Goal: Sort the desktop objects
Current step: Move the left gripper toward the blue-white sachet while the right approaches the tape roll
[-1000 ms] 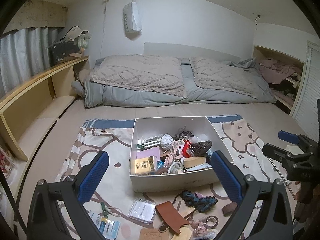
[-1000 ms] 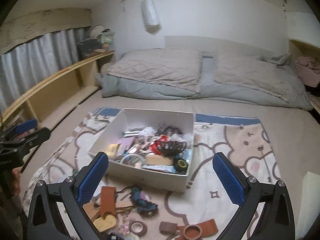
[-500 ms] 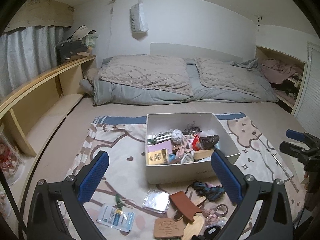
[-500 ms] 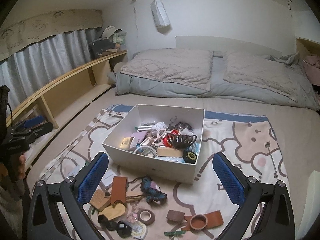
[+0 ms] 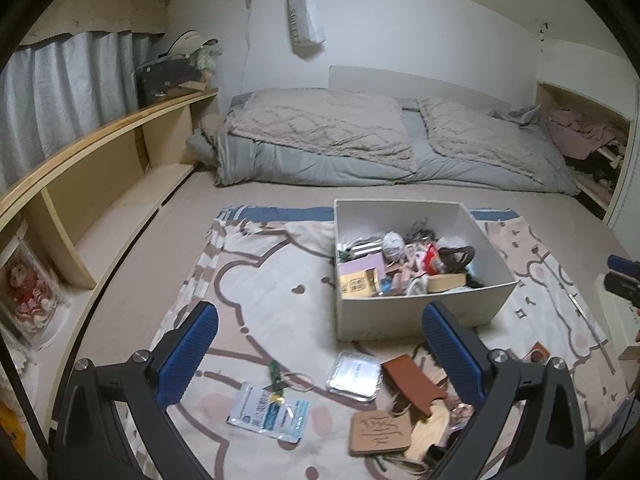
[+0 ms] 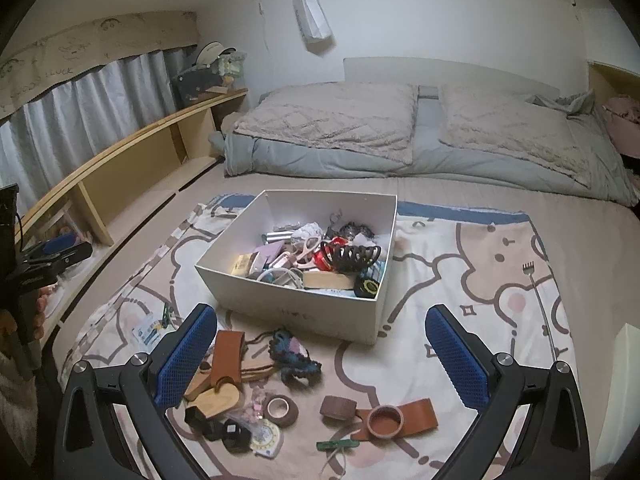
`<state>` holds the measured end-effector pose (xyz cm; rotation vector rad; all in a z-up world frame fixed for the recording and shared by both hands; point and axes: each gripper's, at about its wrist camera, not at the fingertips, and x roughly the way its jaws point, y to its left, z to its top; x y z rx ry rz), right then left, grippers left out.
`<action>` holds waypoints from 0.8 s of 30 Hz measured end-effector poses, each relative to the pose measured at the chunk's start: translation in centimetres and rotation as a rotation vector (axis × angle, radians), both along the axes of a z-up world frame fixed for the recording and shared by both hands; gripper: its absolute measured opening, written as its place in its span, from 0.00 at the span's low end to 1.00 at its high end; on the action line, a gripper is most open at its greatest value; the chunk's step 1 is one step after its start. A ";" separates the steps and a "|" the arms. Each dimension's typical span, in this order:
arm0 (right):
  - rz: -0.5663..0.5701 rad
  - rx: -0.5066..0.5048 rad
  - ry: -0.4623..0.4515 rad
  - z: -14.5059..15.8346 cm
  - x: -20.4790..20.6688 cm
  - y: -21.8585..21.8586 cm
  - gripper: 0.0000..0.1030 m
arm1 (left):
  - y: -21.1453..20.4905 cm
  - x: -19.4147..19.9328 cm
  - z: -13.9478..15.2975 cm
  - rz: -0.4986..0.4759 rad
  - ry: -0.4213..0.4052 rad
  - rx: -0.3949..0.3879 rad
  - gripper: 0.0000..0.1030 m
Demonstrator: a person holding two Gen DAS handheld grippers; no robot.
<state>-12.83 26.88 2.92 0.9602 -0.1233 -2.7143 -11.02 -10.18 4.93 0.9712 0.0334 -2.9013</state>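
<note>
We saw both grippers, left gripper (image 5: 320, 354) and right gripper (image 6: 321, 354), with fingers spread wide, holding nothing. The white box (image 6: 296, 302) sat on the patterned blanket (image 6: 472, 280) (already full of clutter); loose items lay just before it: brown leather strap (image 6: 416, 414), tape roll (image 6: 282, 408), foil packet (image 5: 354, 376).

- Far ahead of my fingers I see a grey duvet (image 5: 392, 160) with two beige quilted covers lying on it.
- Beyond the left finger, a wooden shelf unit (image 5: 100, 168) runs along the wall under grey curtains (image 5: 68, 84).
- High above the fingers, a white bag (image 6: 312, 16) hangs on the wall.
- Past the right finger, an alcove holds pink clothes (image 5: 580, 136).
</note>
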 end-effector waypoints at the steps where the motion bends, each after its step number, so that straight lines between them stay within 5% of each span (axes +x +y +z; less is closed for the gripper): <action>1: -0.001 0.002 -0.001 -0.1 0.0 0.0 1.00 | -0.2 0.0 -0.2 0.004 -0.005 -0.004 1.00; 9: -0.004 0.009 -0.037 -1.6 -0.1 0.8 1.00 | -2.5 -0.3 -2.6 0.040 -0.061 -0.051 1.00; 24: -0.126 0.059 -0.067 -5.2 -0.7 3.7 1.00 | -5.8 -1.8 -6.9 0.078 -0.144 0.003 1.00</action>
